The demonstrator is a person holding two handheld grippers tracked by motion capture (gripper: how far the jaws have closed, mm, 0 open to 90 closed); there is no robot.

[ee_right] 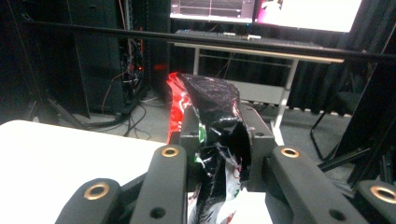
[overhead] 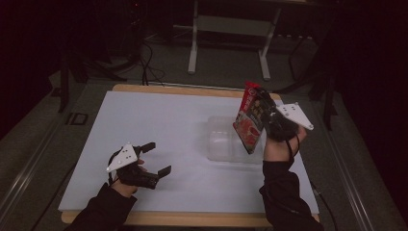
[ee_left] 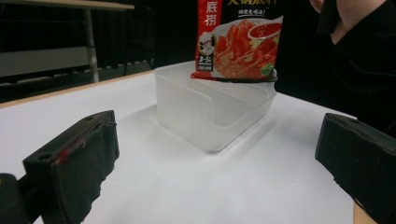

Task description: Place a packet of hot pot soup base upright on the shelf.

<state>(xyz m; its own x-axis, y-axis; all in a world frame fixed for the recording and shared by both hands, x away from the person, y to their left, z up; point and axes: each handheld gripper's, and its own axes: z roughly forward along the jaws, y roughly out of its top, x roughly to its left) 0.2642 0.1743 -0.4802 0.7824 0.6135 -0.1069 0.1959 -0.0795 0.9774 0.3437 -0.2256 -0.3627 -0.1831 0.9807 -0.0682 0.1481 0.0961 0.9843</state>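
The right claw point(overhead: 263, 114) pinches a red packet point(overhead: 249, 118), holding it above a clear tub point(overhead: 226, 142) on the desk point(overhead: 159, 125). The left claw point(overhead: 156, 159) rests on the desk, jaws spread wide.

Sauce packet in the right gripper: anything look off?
The sauce packet is crumpled where the right gripper pinches its top, and hangs tilted over the clear container. No spill is visible. The left gripper sits open, empty.

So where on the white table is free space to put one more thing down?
The table is bare across its far-left part, between the left tool and the far edge, and along the near edge between the two forearms. It is crowded on the right, where the clear container stands and the right tool holds the food packet above it.
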